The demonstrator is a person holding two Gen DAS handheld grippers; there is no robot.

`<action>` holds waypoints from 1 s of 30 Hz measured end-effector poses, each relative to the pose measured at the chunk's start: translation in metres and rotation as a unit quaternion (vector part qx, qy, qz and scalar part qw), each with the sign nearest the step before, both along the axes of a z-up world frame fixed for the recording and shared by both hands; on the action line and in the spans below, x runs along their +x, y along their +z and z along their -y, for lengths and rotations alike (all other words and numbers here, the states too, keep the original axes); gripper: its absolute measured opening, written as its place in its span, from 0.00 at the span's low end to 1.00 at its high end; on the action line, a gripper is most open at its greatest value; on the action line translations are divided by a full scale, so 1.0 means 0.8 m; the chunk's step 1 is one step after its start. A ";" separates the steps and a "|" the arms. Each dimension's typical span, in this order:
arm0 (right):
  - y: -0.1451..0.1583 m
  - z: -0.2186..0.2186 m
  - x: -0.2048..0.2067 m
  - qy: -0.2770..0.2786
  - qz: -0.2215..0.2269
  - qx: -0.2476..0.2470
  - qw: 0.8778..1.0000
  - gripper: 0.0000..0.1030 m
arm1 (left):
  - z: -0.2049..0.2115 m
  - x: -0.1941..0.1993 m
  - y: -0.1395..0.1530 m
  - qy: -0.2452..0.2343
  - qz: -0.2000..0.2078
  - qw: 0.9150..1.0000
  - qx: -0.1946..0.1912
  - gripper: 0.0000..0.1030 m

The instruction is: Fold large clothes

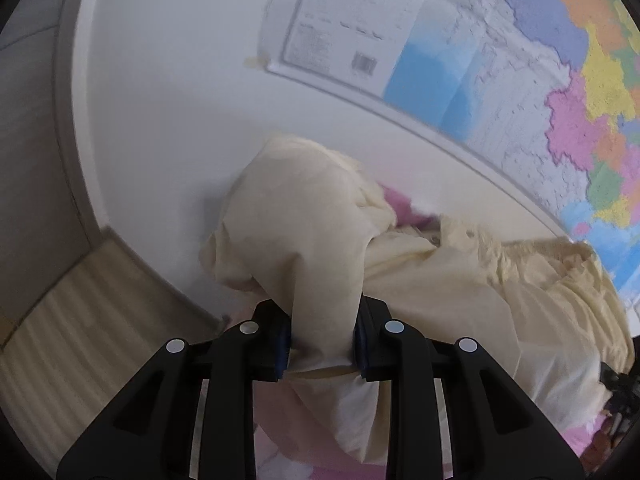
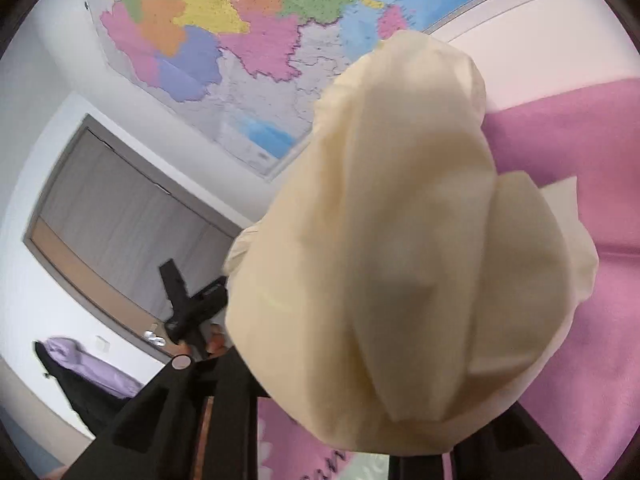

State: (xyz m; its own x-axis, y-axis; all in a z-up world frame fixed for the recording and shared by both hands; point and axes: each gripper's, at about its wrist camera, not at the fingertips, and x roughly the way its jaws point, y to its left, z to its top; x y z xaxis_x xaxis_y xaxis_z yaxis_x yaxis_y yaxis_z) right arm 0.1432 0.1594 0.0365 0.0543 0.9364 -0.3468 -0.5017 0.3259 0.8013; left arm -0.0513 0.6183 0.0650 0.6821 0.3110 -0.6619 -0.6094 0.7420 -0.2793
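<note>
Fingers point(image 1: 280, 344) pinching cream garment point(image 1: 440, 280) (bunched, wrinkled)

Wall map point(image 1: 520, 60) with barcode point(image 1: 364, 63) and fine print, blurred, no text readable anywhere

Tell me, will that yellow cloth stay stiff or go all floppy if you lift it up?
Probably floppy: the cloth bunches and droops over the left gripper in soft folds. It looks thin and light, since it wrinkles easily across the pink bed. It may slide out if pinched loosely, though the fingers seem to hold it now.
</note>
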 end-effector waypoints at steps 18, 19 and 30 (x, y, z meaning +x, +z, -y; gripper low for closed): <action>0.040 0.075 -0.045 -0.035 0.117 -0.175 0.977 0.60 | 0.097 -0.043 0.065 -0.002 -0.051 0.989 0.139 0.73; 0.054 0.081 -0.057 -0.050 0.150 -0.184 0.970 0.60 | 0.112 -0.039 0.067 -0.020 -0.051 0.988 0.144 0.73; 0.059 0.009 -0.021 -0.048 0.149 -0.203 0.966 0.55 | 0.187 0.030 0.000 -0.096 -0.089 0.987 0.090 0.75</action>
State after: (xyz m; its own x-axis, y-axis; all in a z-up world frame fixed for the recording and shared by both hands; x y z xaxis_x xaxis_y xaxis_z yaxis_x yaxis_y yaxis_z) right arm 0.1264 0.1525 0.0837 0.2886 0.7116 -0.6406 -0.6430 0.6398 0.4210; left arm -0.0272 0.4690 0.0653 0.6184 0.3114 -0.7215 -0.4804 0.8764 -0.0335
